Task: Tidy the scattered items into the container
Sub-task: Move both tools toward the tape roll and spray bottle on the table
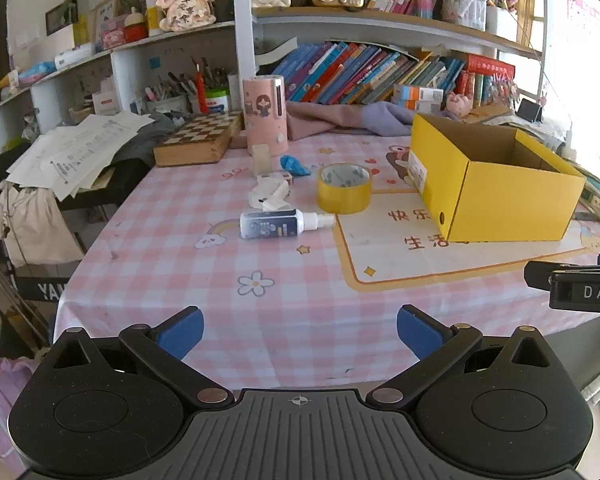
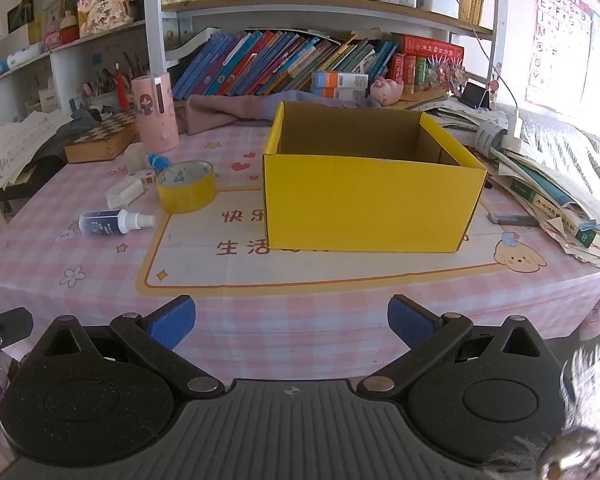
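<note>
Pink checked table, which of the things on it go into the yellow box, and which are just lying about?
For the job: yellow box, tape roll, spray bottle, white packet, blue crumpled bit, small clear block.

Lying about: chessboard case, pink canister, purple cloth, paper stack.

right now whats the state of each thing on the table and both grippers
yellow box: upright, top open, nothing visible inside
tape roll: lying flat beside the box, apart from it
spray bottle: on its side, cap on
white packet: lying flat behind the bottle
blue wad: crumpled on the cloth
left gripper: open, nothing between the pads
right gripper: open, nothing between the pads
</note>
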### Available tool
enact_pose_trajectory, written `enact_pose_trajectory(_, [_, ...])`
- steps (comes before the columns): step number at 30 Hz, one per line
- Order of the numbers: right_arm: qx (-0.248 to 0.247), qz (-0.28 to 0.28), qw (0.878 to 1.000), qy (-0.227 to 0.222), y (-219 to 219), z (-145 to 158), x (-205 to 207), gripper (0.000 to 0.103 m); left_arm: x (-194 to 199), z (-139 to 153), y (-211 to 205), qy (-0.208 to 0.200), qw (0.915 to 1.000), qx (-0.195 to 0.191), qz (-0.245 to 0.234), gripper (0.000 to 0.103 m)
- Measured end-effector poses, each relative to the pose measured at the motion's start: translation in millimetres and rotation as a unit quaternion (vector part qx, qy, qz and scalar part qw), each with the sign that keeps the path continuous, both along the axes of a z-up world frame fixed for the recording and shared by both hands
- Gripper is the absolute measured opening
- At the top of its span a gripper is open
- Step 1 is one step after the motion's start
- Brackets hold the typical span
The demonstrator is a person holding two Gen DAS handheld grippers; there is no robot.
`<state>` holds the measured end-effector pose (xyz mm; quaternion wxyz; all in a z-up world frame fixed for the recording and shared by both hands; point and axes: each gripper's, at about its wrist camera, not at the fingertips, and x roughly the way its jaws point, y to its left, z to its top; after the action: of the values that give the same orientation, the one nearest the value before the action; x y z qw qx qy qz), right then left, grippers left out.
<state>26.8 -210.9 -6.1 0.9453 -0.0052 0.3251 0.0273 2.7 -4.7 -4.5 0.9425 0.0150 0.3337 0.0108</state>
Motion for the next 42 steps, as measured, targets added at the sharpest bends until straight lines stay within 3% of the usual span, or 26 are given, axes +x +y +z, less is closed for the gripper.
enact_pose_trajectory(42, [0.013,0.016,1.0,0.013,12.6,2.8,12.2,0.103,13.3,-2.9,8.4,0.009,0.9996,-0.012,-0.023,0.103])
